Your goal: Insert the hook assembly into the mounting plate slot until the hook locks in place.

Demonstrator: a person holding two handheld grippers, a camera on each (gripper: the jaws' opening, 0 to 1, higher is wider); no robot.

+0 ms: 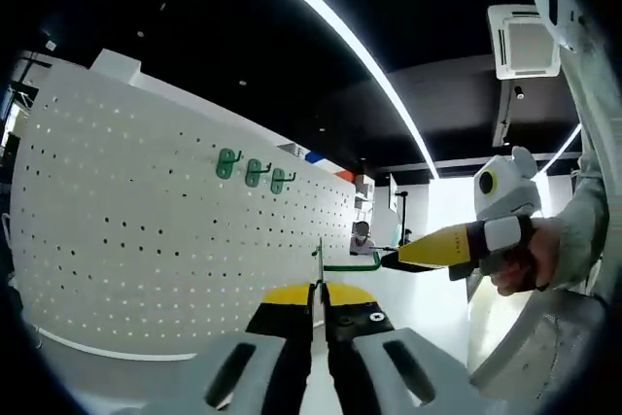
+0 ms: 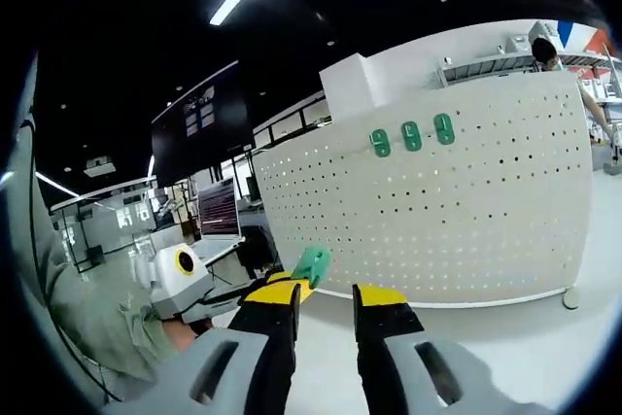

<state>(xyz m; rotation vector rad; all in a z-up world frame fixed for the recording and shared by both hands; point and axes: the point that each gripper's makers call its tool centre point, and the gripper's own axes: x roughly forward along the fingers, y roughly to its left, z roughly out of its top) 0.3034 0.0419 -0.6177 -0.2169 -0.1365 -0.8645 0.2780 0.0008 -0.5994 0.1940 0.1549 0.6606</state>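
Left gripper [image 1: 319, 310]: we see its jaws pressed together on the hook [image 1: 335, 264], pinched at the upright end.
Right gripper [image 2: 325, 310]: jaws spread; in the left gripper view its tip [image 1: 413, 255] meets the hook's far end (whether it clamps, we cannot tell).
Hook axis: we judge it crosswise, spanning both grippers.
Pegboard [image 1: 146, 230]: ahead, apart; left gripper seems nearer.
Mounted hooks [image 1: 253, 172]: three, green.
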